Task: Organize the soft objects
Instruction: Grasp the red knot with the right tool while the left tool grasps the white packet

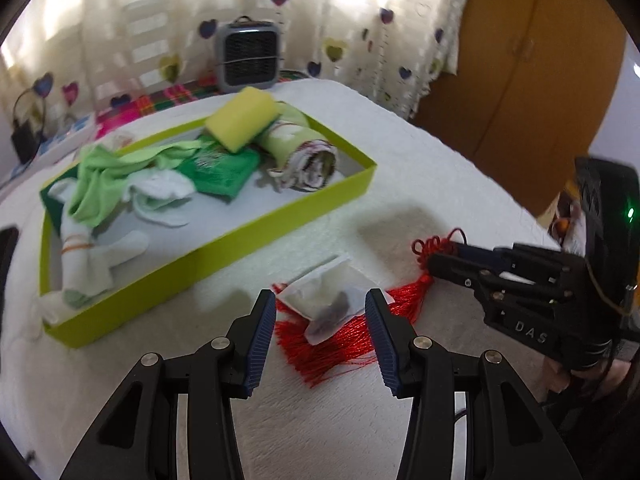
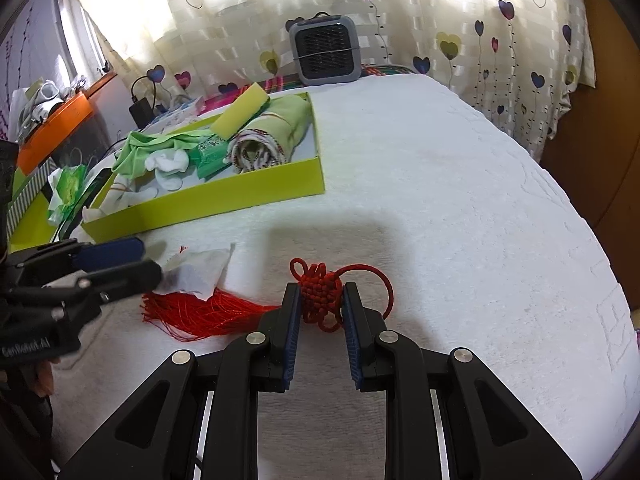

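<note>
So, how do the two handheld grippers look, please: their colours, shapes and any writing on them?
Both are black plastic with angular, cut-out linkage arms, silver pivot pins and ribbed blue pads on the fingers. The left gripper carries pale lettering on its side, too blurred to read surely. The right gripper shows the raised letters DAS on its body, a green light on the housing behind and a thin cable.

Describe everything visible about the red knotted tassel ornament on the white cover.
The red knotted cord ornament has a woven knot, a loop to the knot's right and a long shiny thread tassel fanned leftward. It lies flat on the white fuzzy cover. The right gripper is shut on the knot; a white sachet overlaps the tassel.
</note>
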A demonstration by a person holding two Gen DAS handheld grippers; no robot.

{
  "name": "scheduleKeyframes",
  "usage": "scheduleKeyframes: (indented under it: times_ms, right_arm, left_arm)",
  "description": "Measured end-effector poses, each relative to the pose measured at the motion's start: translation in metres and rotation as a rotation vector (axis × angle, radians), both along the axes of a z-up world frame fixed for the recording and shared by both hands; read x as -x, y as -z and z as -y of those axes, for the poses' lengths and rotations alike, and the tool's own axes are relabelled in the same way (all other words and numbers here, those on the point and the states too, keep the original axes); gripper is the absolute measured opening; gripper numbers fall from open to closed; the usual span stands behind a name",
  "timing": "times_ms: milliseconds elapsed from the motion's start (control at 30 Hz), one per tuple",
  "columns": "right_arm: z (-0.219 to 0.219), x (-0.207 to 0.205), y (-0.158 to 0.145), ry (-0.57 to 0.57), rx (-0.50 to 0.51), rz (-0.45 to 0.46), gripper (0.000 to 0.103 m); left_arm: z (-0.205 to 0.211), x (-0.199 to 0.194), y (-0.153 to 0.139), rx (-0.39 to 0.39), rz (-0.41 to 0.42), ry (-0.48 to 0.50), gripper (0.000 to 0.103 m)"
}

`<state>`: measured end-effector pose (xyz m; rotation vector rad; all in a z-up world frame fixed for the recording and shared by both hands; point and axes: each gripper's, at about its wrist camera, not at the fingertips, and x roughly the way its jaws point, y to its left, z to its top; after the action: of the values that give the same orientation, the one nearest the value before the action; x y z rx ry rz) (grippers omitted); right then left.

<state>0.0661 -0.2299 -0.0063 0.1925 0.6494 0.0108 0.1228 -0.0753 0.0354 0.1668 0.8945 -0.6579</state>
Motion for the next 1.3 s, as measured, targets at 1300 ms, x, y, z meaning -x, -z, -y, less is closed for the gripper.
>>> scheduleKeyframes:
  times_ms: [1300]
  right_arm:
    - [0.022, -0.001, 0.003, -0.001, -0.041, 0.011, 0.022]
  left_arm:
    - [0.027, -0.032, 0.021, -0.127, -0.004, -0.019, 0.036]
